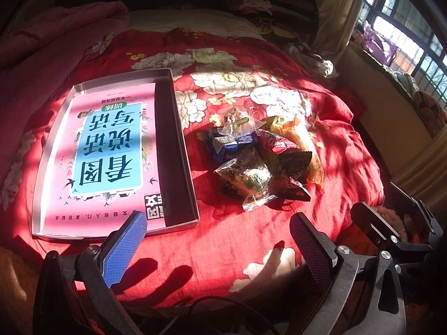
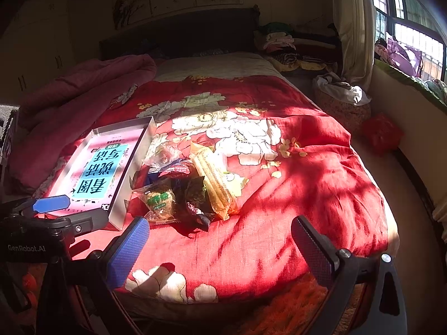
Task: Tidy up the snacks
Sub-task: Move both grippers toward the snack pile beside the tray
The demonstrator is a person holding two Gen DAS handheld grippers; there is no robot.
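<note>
Snack packets heaped mid-frame on red floral quilt, shallow box with pink book at left, left gripper and right gripper both spread wide, empty, low in frame

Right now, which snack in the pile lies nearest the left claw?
The clear-wrapped green-label snack at the pile's near edge; the blue packet and long yellow packet lie farther back.

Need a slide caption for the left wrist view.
Open left gripper above red quilt, snack pile beside shallow box.

Home bedroom: bed w/ red floral quilt, headboard, wardrobe.
</note>
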